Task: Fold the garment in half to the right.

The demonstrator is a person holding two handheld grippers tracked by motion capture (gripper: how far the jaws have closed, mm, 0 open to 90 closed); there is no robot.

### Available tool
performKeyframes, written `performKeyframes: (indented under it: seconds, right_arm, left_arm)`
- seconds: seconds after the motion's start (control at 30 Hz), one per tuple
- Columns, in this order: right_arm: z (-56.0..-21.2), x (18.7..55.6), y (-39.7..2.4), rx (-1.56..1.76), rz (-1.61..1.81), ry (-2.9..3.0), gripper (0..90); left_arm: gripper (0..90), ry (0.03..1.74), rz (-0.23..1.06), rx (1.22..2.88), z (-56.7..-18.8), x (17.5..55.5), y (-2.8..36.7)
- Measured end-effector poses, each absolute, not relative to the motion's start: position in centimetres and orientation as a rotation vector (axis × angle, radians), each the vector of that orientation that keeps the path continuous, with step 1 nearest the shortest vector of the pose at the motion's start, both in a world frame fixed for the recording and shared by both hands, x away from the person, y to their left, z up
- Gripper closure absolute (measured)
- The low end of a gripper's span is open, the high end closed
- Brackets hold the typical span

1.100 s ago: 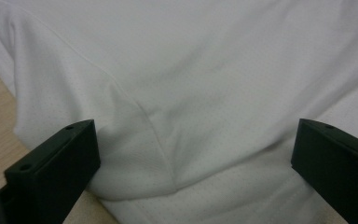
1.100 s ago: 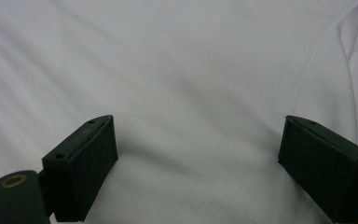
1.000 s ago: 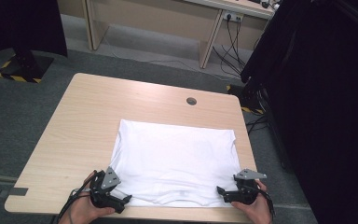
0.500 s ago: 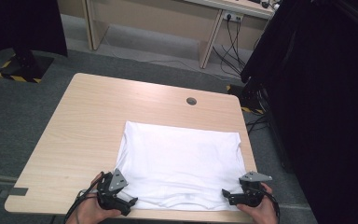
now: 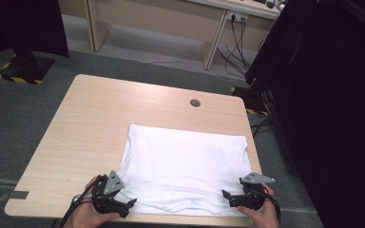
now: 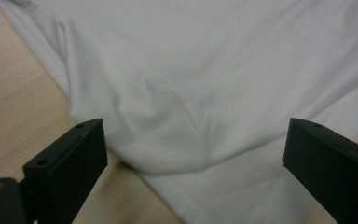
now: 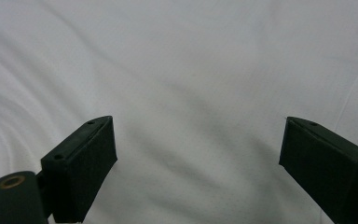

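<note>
well, the wooden counter (image 5: 95,128) takes up the middle of the high view, pale and rounded at its corners, with a small round hole (image 5: 195,102) near its far edge. on its near right part lies a white t-shirt (image 5: 185,161), spread flat with soft creases, its near edge running close along the counter's near edge and its right side close to the counter's right edge. the left tool (image 5: 129,203) sits at the shirt's near left corner, held in a hand (image 5: 83,216) that comes in from below, a grey three-cornered plate on top; its jaws stand wide apart and have just been closing a little, and in the left gripper view the folded corner of the shirt (image 6: 191,116) lies between and beyond them with bare wood to the left, the pads not pressing on the cloth. the right tool (image 5: 225,195) sits at the shirt's near right corner in the other hand (image 5: 262,213), jaws pointing inward over the cloth; in the right gripper view its jaws stand wide apart above the white fabric (image 7: 191,93), gripping nothing.
</note>
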State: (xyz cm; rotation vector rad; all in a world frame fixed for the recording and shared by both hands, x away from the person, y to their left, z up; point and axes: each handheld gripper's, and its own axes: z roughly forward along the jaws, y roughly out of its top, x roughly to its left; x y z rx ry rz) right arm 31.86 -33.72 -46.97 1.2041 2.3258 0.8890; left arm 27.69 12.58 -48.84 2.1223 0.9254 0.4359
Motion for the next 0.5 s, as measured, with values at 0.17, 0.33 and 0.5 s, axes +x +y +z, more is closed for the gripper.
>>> performKeyframes:
  seconds: [0.17, 0.33, 0.5]
  right_arm:
    - [-47.2, 31.9, -33.8, 1.217, 0.865, 2.336, 11.2]
    - [-47.1, 31.9, -34.0, 1.230, 0.864, 2.329, 11.3]
    - [-47.3, 31.9, -33.7, 1.227, 0.858, 2.344, 11.5]
  left_arm:
    - [5.4, 0.944, 0.455, 2.124, -49.0, 26.2, 13.7]
    - [5.8, 0.936, 0.438, 2.146, -49.7, 24.9, 13.6]
    - [12.2, 0.958, 0.459, 2.104, -49.8, 26.2, 13.2]
